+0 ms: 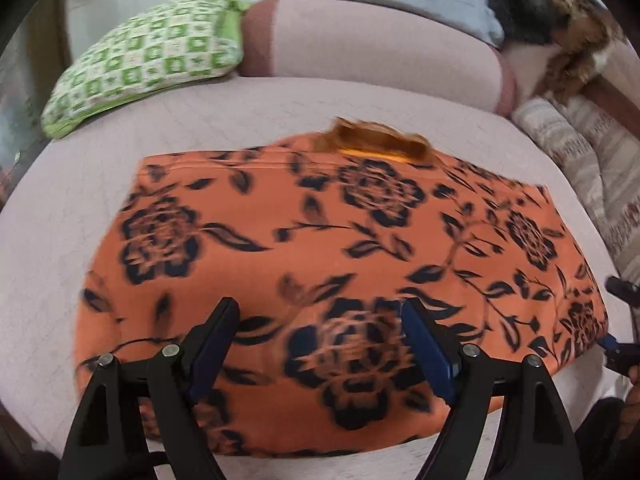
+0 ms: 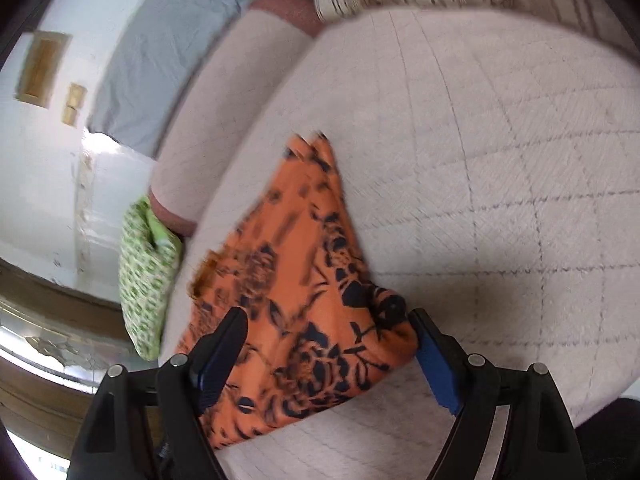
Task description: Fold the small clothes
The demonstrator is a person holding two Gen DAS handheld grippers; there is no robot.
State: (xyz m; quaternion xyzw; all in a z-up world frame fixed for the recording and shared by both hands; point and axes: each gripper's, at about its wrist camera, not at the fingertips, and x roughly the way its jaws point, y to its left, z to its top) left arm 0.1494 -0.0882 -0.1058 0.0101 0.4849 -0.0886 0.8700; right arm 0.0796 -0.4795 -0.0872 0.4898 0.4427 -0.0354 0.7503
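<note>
- The orange floral garment [image 1: 328,264] lies spread flat on the pale quilted bed [image 1: 52,216].
- Left hand-held gripper [image 1: 320,324] hovers over its near edge — released, nothing held.
- Right hand-held gripper [image 2: 328,332] at its corner — likewise released.

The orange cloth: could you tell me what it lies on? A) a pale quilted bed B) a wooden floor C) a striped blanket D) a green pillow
A: the orange cloth lies spread flat on the pale quilted bed, apart from the green pillow.
</note>
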